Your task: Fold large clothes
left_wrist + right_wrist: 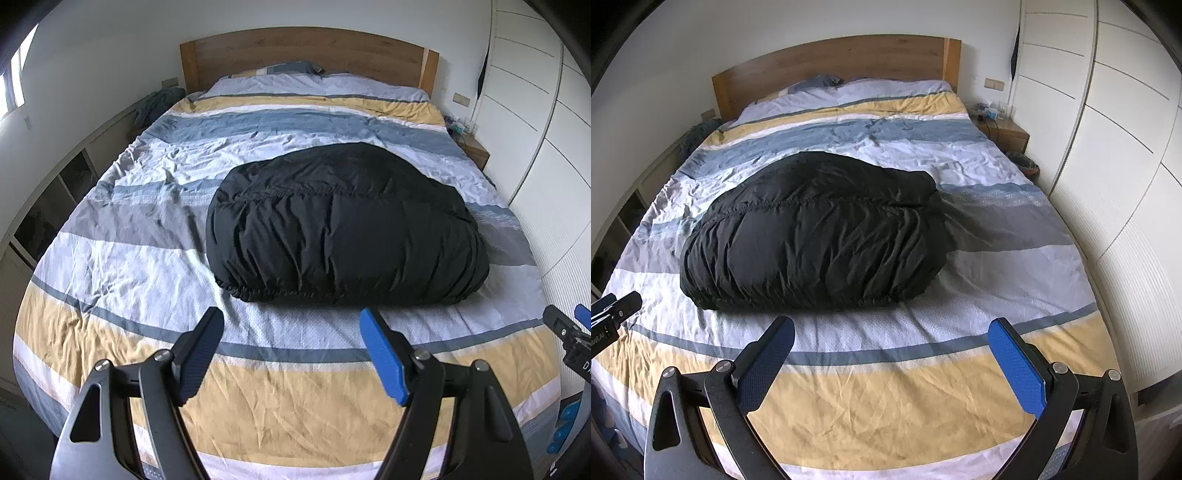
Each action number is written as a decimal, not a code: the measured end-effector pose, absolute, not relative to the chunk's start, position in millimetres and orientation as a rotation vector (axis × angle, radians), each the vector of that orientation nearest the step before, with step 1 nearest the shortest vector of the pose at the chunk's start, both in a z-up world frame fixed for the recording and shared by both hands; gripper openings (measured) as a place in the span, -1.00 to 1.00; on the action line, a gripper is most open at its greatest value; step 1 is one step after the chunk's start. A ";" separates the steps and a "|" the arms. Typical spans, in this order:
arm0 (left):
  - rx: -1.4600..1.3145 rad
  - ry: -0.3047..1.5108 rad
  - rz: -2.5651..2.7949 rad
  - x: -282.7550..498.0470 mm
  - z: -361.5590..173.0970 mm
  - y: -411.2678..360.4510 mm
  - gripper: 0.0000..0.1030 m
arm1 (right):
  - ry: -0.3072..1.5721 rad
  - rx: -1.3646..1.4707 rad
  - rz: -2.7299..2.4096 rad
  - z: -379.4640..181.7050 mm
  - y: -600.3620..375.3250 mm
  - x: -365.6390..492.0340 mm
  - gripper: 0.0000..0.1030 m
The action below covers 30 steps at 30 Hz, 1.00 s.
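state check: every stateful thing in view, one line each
black puffy jacket: folded into a bundle, lying on the bed, untouched
left gripper: open, empty, short of the jacket
right gripper: open, empty, short of the jacket
striped duvet: spread over the bed, wrinkled

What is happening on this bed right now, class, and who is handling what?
A person holds a two-finger claw in each hand, both aimed over the striped duvet. The left claw and the right claw are both open and hold nothing. A puffy black garment lies bundled in a rounded, folded-looking heap in the middle of the bed, beyond both claws and untouched by either. Nothing is being gripped at this moment.
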<state>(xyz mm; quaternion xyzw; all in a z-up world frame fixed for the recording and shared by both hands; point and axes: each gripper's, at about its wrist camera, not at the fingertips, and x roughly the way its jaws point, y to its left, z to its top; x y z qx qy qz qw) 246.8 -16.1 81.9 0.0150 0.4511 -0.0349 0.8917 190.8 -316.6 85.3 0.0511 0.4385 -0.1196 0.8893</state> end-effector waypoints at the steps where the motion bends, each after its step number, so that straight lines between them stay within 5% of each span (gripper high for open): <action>1: 0.029 0.943 -0.070 246.9 79.5 -14.8 0.45 | 0.914 0.107 -0.248 83.6 -317.0 191.3 0.99; 14: -0.050 1.095 0.030 295.7 23.0 42.9 0.45 | 0.976 0.241 -0.191 43.2 -392.5 255.6 0.99; 30: -0.493 1.188 -0.139 455.8 -94.2 161.6 0.45 | 1.098 0.686 -0.016 -90.5 -474.5 401.2 0.99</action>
